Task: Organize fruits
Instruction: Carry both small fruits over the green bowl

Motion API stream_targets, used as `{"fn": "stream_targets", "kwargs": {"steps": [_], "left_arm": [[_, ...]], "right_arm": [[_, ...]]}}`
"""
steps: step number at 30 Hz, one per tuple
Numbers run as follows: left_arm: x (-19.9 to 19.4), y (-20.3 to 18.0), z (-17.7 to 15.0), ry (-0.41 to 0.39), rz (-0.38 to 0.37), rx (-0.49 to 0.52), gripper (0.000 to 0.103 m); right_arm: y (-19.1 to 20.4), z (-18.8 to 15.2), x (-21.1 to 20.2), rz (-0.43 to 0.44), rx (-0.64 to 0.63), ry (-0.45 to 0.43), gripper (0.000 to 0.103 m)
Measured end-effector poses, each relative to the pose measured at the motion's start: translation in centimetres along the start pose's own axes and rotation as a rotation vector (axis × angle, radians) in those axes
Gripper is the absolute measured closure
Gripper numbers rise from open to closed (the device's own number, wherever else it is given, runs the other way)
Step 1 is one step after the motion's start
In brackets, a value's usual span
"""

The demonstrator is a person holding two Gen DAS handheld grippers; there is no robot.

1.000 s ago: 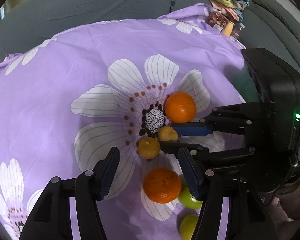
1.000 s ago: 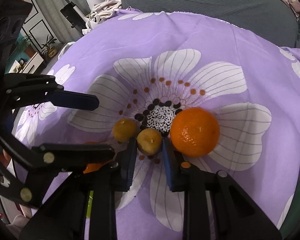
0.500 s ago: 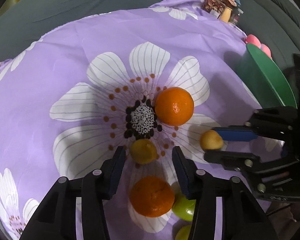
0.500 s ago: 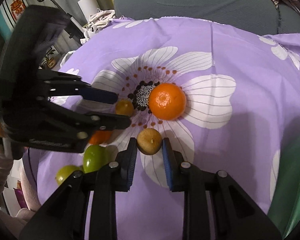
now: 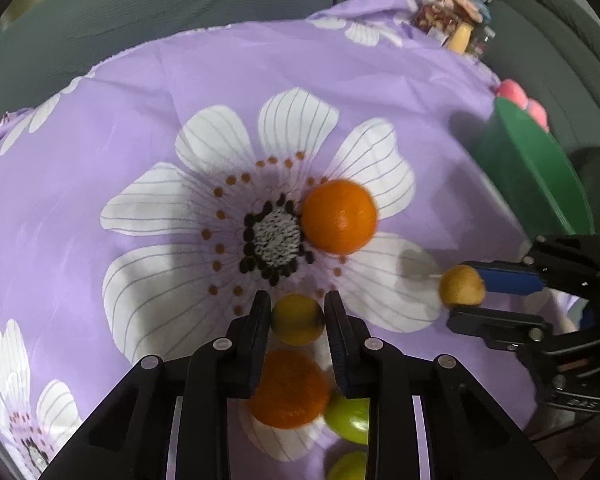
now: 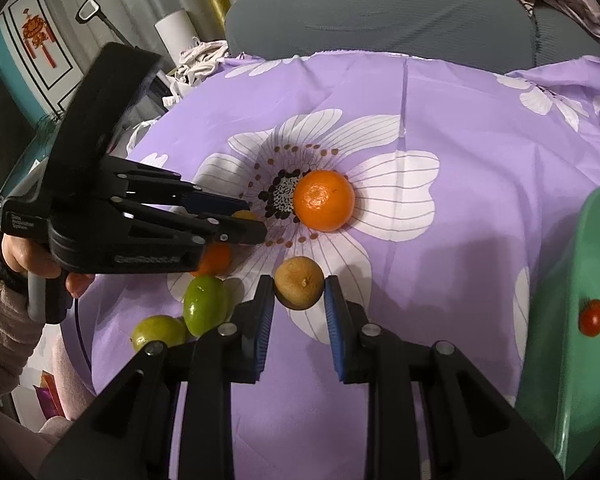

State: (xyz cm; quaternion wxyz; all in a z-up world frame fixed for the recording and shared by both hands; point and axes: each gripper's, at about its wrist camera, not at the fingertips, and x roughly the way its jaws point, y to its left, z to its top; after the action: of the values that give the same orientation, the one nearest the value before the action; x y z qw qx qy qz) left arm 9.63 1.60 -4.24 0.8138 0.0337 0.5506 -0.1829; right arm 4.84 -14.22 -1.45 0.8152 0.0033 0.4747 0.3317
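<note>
Right claw (image 6: pixel 299 307) clamped on brown fruit (image 6: pixel 299 288), raised beside green bowl (image 6: pixel 580 280), likely for dropping in. Left claw (image 5: pixel 297 322) pinching yellow fruit (image 5: pixel 296 319) just below big orange (image 5: pixel 339 216).

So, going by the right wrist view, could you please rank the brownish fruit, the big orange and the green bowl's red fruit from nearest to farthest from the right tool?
1. Brownish fruit: between the right tool's fingers.
2. Big orange: straight ahead, beside the printed flower's dark centre.
3. Small red fruit: far right, inside the green bowl.
</note>
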Motion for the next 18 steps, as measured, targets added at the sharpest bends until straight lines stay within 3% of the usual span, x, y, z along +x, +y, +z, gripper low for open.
{"fn": "stream_targets", "kwargs": {"steps": [6,18], "left_arm": [[-3.0,-1.7,-0.6,-0.072,-0.055,-0.021,0.075],[-6.1,-8.5,1.5,-0.171,-0.142,0.054,0.075]], "right_arm": [[-0.2,-0.5,-2.5,-0.033,0.014,-0.056,0.077],[-2.8,-2.5,-8.7,-0.136,0.066,-0.186,0.077]]}}
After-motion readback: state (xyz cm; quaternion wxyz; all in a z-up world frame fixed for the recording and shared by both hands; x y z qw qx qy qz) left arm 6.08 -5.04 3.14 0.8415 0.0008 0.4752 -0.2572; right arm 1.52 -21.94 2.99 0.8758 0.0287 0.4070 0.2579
